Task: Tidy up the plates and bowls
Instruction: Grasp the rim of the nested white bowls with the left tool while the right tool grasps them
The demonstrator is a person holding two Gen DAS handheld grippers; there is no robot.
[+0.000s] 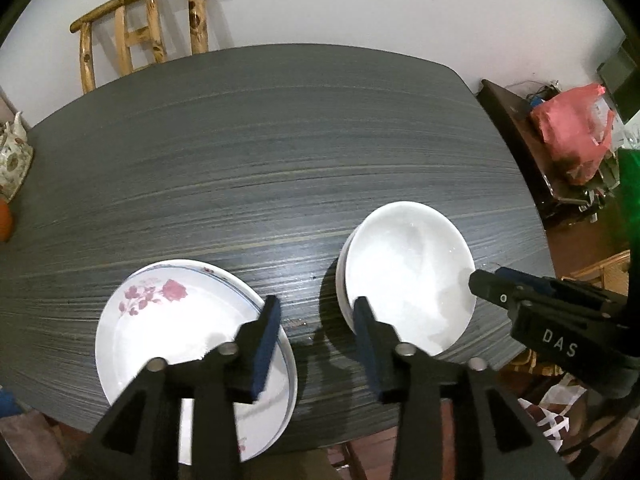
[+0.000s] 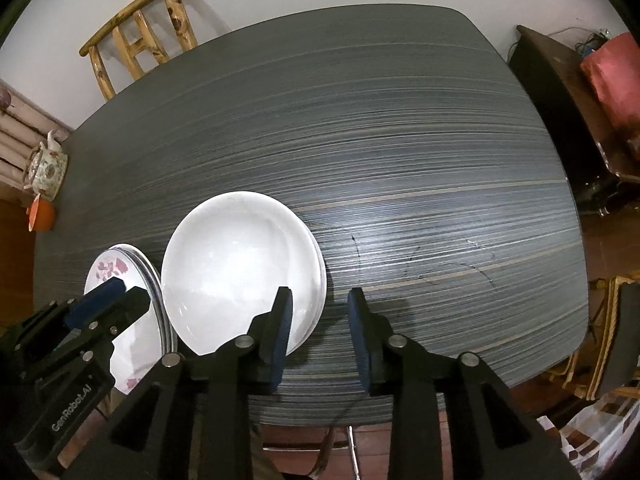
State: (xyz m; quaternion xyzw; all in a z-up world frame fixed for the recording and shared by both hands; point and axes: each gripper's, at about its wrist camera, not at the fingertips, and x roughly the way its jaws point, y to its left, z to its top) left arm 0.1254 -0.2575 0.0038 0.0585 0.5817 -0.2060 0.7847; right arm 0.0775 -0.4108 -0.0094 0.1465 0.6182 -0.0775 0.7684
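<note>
Left wrist view: flowered plates (image 1: 192,344) at lower left, white bowls (image 1: 408,280) at lower right. The left gripper (image 1: 316,312) has its fingers apart over bare counter (image 1: 280,160), gripping nothing. Right wrist view: the right gripper (image 2: 320,304), fingers apart and empty, just right of the bowls; only here a teapot (image 2: 46,166) shows whole.

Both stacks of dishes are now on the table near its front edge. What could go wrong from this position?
1. The flowered plates lie close to the near edge of the table; a push from the left gripper above them might slide them off.
2. The white bowls look unevenly nested, so the stack may shift if knocked.
3. A finger of the open right gripper hangs over the bowls' rim and could catch it when lifting away.
</note>
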